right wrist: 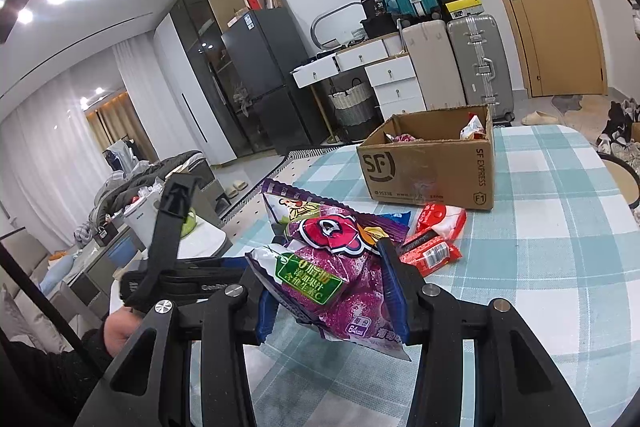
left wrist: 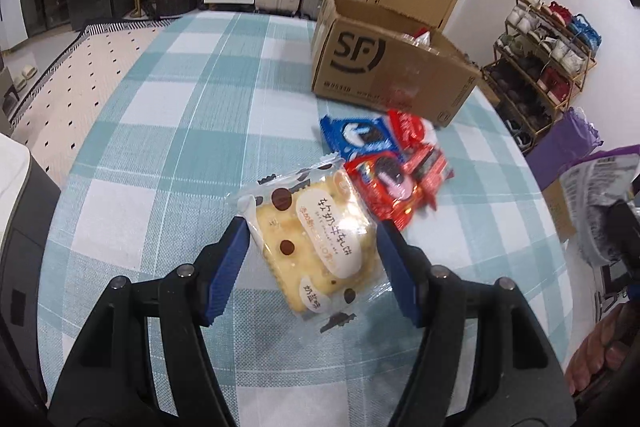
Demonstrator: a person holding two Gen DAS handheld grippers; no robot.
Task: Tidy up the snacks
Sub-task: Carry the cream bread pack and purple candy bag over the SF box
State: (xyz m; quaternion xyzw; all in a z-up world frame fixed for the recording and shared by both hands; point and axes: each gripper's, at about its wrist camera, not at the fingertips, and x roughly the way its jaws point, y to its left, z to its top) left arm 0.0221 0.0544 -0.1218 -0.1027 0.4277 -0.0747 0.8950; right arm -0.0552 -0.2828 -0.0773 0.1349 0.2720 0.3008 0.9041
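Note:
My left gripper (left wrist: 310, 241) is closed on a clear-wrapped cream cracker packet (left wrist: 314, 243) with brown dots, held just above the checked tablecloth. Beyond it lie a red Oreo packet (left wrist: 390, 187), a blue Oreo packet (left wrist: 360, 137) and a red snack packet (left wrist: 412, 127). My right gripper (right wrist: 334, 287) is shut on a purple snack bag (right wrist: 340, 267), lifted above the table; the bag also shows in the left wrist view (left wrist: 596, 203). An open SF cardboard box (right wrist: 432, 167) holds some snacks; it also shows in the left wrist view (left wrist: 384, 67).
Red snack packets (right wrist: 434, 235) and a blue one (right wrist: 394, 219) lie between the purple bag and the box. The table's (left wrist: 168, 107) edge runs along the left. A shoe rack (left wrist: 548, 59) stands at the right; suitcases (right wrist: 472, 63) and drawers stand behind.

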